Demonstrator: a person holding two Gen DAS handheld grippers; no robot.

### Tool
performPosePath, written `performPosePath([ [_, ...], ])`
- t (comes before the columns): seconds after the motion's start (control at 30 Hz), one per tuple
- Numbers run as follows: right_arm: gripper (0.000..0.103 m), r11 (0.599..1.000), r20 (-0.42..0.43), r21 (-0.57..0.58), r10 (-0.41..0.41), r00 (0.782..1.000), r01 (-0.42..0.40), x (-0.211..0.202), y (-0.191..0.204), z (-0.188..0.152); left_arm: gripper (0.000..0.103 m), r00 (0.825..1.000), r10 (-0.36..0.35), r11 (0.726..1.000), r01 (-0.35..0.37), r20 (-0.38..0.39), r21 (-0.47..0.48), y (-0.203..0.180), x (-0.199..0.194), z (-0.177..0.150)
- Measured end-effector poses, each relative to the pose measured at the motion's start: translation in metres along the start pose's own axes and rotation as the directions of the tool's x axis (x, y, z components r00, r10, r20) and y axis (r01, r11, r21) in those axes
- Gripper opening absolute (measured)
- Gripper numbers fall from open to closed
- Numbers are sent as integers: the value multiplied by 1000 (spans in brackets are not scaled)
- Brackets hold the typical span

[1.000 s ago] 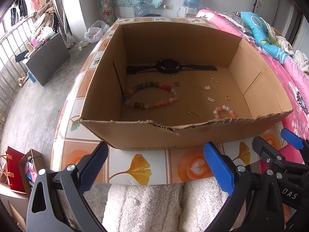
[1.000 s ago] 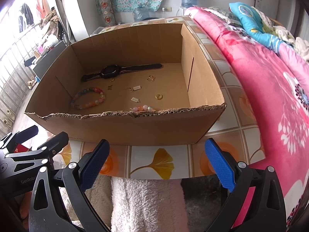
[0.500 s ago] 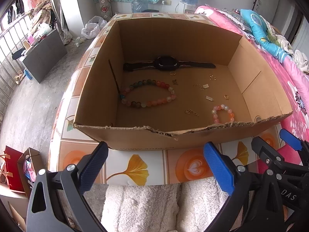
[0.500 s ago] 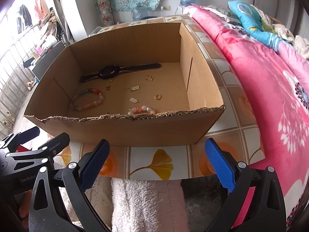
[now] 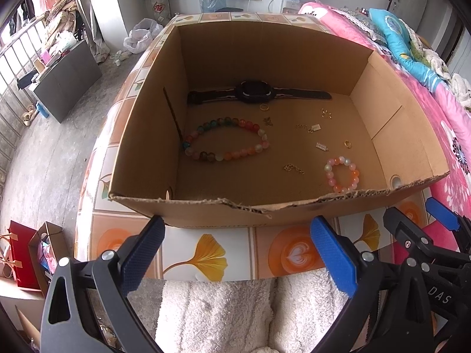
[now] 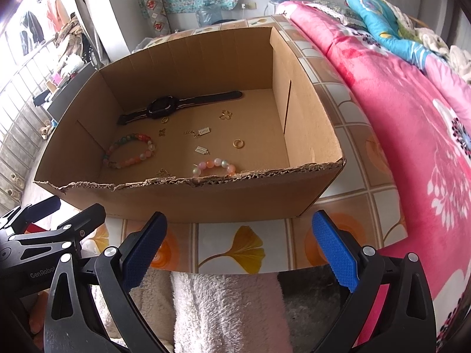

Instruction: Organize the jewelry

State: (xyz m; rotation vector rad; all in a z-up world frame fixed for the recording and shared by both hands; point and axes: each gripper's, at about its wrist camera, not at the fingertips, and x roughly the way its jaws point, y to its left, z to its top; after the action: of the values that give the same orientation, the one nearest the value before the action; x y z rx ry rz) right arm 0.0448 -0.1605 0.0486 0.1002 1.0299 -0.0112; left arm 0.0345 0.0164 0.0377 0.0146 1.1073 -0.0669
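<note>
Both grippers have edged closer to the cardboard box [image 5: 206, 211] over the past second, the left gripper [image 5: 235, 253] and right gripper [image 6: 240, 250] each with fingers spread wide and empty. Inside the box lie a black watch [image 5: 256, 92], a large bead bracelet [image 5: 226, 144], a small pink bracelet [image 5: 343, 173] and scattered gold pieces.
</note>
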Motion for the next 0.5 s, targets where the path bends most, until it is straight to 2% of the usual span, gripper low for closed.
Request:
performPosePath([
  [0.5, 95, 1000, 0, 0, 0, 1000, 0, -1, 0, 0, 97, 1000, 2, 1000, -2, -2, -2, 0, 0, 1],
])
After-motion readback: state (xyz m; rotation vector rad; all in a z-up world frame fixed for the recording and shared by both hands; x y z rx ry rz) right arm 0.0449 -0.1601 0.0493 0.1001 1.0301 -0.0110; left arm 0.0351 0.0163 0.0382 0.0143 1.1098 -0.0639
